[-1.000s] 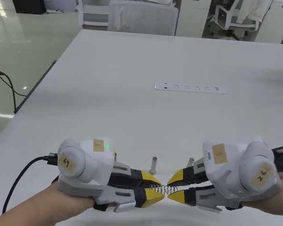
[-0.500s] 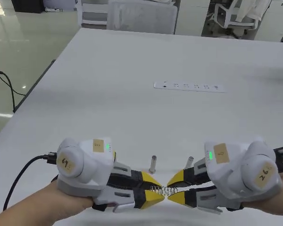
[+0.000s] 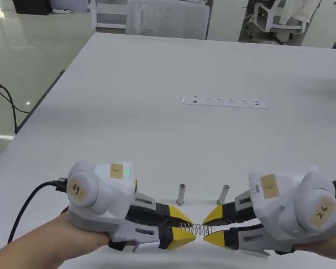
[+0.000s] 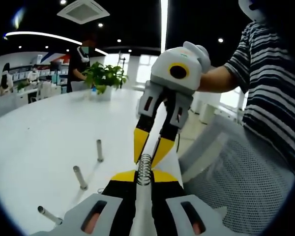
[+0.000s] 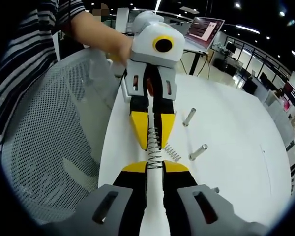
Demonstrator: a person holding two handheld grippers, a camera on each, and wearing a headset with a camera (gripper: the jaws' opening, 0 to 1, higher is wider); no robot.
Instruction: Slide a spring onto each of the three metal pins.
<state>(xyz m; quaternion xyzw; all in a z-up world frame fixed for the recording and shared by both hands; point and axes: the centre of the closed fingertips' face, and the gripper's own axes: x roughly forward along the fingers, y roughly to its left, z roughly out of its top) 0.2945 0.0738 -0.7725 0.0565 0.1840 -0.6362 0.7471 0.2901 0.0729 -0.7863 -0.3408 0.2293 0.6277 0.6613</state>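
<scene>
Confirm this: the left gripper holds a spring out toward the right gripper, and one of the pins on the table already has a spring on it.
Wrong about the pins. The left gripper view shows all three pins bare; none carries a spring. The rest stands: the left gripper holds the spring out toward the right gripper.

White worktable [image 3: 129, 112] carrying a power strip [image 3: 224, 102] toward 1 o'clock. Glossy pale floor [image 3: 28, 50] (bright reflections across it) lies at 10 o'clock; office chairs [image 3: 168, 19] stand beyond the far edge at 12 o'clock.
</scene>
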